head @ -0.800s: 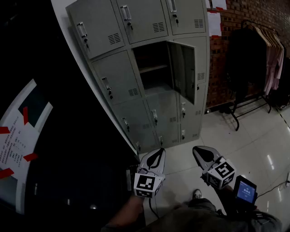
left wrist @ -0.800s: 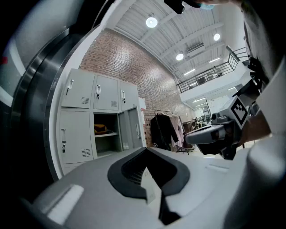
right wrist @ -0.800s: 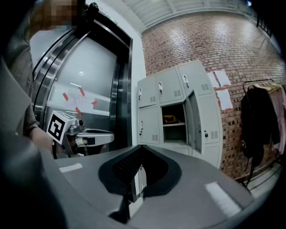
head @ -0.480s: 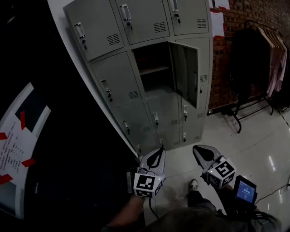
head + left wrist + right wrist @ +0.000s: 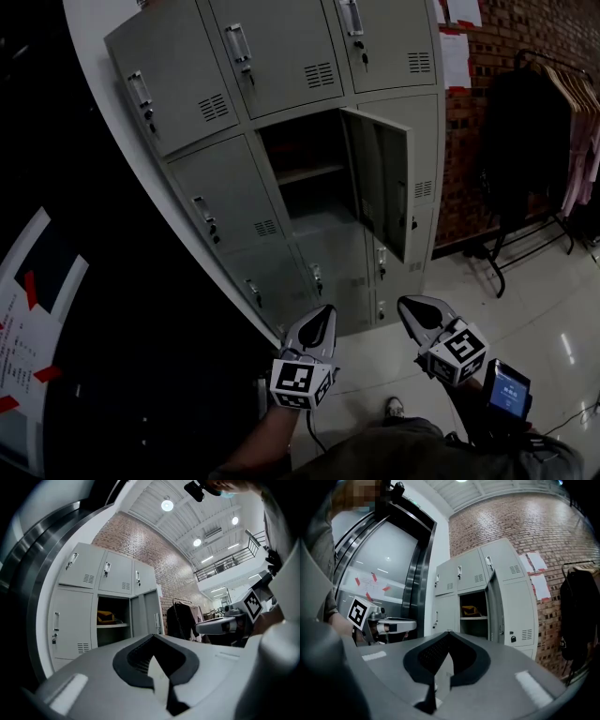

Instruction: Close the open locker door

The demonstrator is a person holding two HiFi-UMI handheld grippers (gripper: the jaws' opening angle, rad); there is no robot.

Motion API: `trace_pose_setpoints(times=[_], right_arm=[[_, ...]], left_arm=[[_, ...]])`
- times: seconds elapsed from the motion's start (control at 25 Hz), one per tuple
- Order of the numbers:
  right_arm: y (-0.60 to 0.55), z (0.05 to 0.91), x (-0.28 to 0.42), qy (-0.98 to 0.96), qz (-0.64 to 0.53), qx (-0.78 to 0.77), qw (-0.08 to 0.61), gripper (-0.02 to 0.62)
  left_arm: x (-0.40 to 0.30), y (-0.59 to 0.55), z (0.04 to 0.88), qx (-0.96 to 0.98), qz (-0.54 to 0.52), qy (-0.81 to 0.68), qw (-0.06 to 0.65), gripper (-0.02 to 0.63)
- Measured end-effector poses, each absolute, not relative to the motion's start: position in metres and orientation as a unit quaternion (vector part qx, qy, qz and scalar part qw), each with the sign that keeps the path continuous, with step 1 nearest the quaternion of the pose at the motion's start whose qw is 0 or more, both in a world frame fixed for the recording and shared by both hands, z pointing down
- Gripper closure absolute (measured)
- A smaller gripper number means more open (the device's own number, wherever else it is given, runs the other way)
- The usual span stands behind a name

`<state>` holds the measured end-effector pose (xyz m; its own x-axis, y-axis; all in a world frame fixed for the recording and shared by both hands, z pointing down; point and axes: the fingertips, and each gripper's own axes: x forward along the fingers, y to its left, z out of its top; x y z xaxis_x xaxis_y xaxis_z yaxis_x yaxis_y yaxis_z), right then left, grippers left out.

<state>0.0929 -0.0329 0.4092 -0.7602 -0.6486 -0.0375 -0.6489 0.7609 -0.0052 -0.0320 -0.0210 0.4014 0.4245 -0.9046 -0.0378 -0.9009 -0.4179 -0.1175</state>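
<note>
Far left in the head view, a white notice sheet with red tape at its corners is hanging on a dark panel. The grey locker bank is standing next to it, against a brick wall.

The open locker door belongs to the centre column, middle row. It is hinged on its right side and is swinging well out from its compartment, edge toward you. A shelf is crossing the compartment. In both gripper views a yellowish item is lying on that shelf; what it is cannot be told.

You are holding the left gripper low in front of you, aimed toward the lockers and well apart from the door. Its own view is showing the fingers pressed together, nothing between them.

You are holding the right gripper just beside it, pointing the same way, also well short of the door. Its fingers are likewise pressed together on nothing. A small lit screen is riding behind it.

One shoe is showing on the tiled floor. At right, dark garments are hanging on a rack.
</note>
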Motion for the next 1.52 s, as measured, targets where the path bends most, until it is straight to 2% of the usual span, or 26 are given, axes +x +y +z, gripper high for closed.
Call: trace_pose_setpoints(times=[0.72, 0.92, 1.24, 1.52], right_arm=[[-0.220, 0.385, 0.164, 0.942, 0.035, -0.334, 0.026, 0.594], [-0.248, 0.381, 0.163, 0.949, 0.022, -0.312, 0.041, 0.530], [-0.279, 0.382, 0.142, 0.970, 0.017, -0.241, 0.032, 0.374], [-0.296, 0.387, 0.121, 0.982, 0.021, -0.185, 0.019, 0.360]], left_arm=[[0.012, -0.180, 0.400, -0.826, 0.010, 0.563, 0.036, 0.606], [0.012, -0.205, 0.404, -0.830, 0.013, 0.556, 0.032, 0.606], [0.008, -0.241, 0.404, -0.838, 0.016, 0.544, 0.030, 0.606], [0.007, -0.251, 0.406, -0.833, 0.016, 0.553, 0.028, 0.606]])
